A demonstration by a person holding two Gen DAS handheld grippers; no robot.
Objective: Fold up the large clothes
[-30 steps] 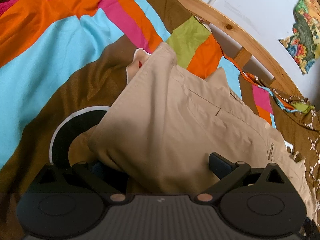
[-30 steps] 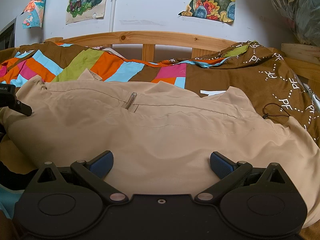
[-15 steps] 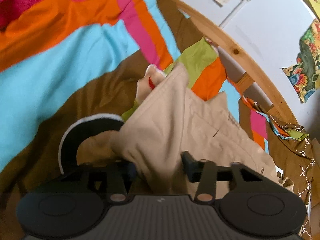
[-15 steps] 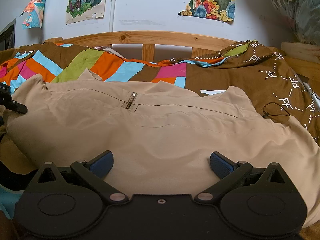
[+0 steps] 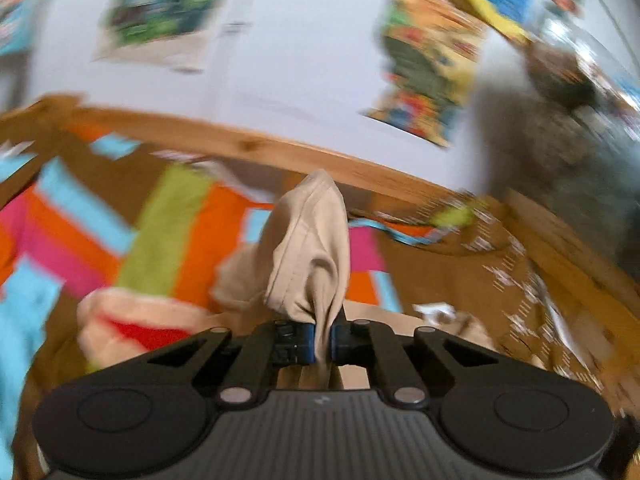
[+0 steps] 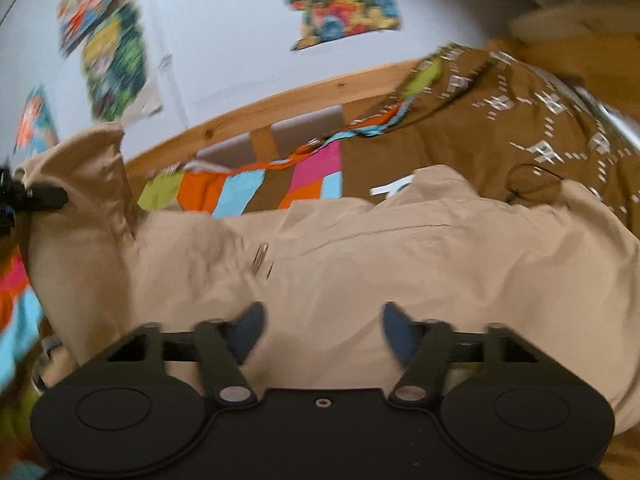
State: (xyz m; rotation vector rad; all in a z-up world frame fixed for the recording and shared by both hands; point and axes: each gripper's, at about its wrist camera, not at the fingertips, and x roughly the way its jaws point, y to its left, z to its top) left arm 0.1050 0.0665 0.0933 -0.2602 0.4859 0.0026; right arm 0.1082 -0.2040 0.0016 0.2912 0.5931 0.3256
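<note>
A large beige garment [image 6: 360, 256] with a zip lies spread over the bed. In the left wrist view my left gripper [image 5: 323, 340] is shut on a pinched corner of that beige garment [image 5: 308, 248], which stands up in a bunched peak. The right wrist view shows this lifted corner at the far left, with the left gripper's black finger [image 6: 36, 198] on it. My right gripper [image 6: 322, 330] hangs over the garment's near edge, its blue pads wide apart and the cloth lying between and under them, not clamped. Both views are motion-blurred.
A patchwork bedspread [image 6: 240, 188] of orange, blue, pink and green covers the bed, with a brown patterned cover [image 6: 500, 120] at the right. A wooden bed rail [image 5: 240, 144] and a poster-hung wall stand behind. A cream and red cloth [image 5: 140, 324] lies left of the left gripper.
My left gripper closed on the garment's left corner and lifted it, swinging up toward the wall. The right gripper tilted and its fingers came closer together but stay open.
</note>
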